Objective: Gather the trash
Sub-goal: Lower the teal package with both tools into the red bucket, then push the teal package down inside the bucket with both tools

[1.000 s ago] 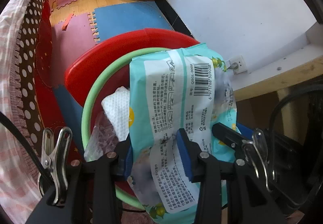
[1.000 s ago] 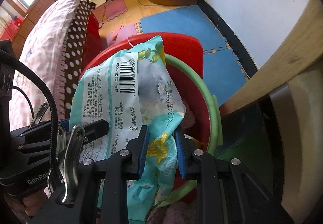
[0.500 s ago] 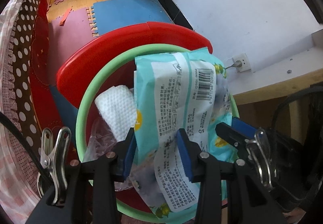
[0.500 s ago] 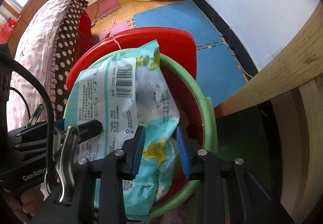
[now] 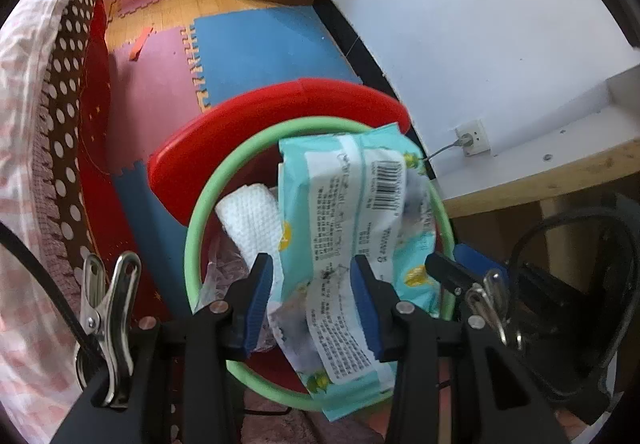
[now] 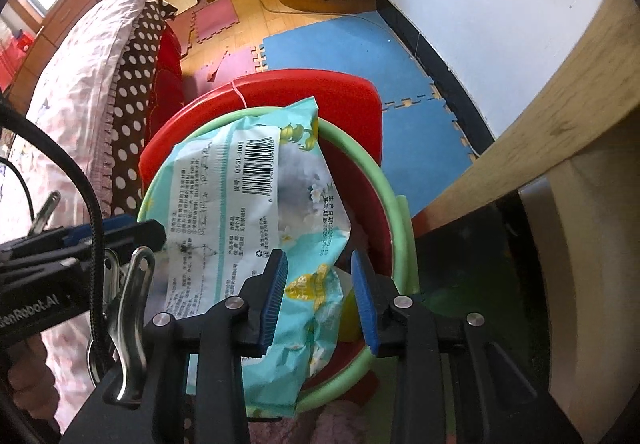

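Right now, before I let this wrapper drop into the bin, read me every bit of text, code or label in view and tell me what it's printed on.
"QSGL-9008": beside the barcode on the turquoise wrapper.
"GenRobot.AI": in white on the black body of the left gripper, first letter cut off at the frame edge.
Barcode digits, the date line and the dense Chinese print on the wrapper: too small and blurred to read.
Nothing legible elsewhere.
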`<state>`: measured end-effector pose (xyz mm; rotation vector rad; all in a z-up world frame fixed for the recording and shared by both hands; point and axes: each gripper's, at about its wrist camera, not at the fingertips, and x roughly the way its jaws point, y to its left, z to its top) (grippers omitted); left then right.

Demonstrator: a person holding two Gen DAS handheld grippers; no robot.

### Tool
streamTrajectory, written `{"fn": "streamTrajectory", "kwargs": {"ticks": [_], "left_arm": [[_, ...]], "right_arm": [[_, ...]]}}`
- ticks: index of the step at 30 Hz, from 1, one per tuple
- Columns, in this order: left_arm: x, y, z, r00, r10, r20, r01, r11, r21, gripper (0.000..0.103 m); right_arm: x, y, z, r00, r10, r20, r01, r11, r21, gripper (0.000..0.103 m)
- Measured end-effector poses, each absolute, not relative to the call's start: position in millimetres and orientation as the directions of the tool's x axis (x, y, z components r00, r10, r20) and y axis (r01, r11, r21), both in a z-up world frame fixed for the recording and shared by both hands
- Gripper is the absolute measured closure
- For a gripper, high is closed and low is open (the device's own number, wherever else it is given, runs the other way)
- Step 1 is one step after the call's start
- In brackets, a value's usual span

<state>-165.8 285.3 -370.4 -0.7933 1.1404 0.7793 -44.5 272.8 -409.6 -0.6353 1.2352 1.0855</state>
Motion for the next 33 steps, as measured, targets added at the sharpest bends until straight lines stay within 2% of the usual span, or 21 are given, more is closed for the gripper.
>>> {"fn": "streamTrajectory", "kwargs": {"ticks": [8, 16, 33], "left_arm": [[-153.1, 275.6, -344.3, 0.26, 0.148, -0.954, -0.831, 0.537, -0.144, 0.061], [-141.9, 262.9, -347.3, 0.27, 0.144, -0.952, -0.817, 0.558, -0.147, 0.062], [-121.0, 258.1, -436.2, 0.155, 0.082, -0.984, -0.799, 0.596, -0.076, 0.063]], "right_arm": [[-47.1, 251.0, -375.8, -0.02, 0.339, -0.941, -0.899, 0.406, 0.166, 0.069], [-44.8, 213.8, -349.8, -0.001, 0.362, -0.932, -0.877, 0.448, 0.175, 0.069], [-39.8, 185.7, -346.9, 0.04, 0.346, -0.938, -0.859, 0.491, 0.144, 0.069]]}}
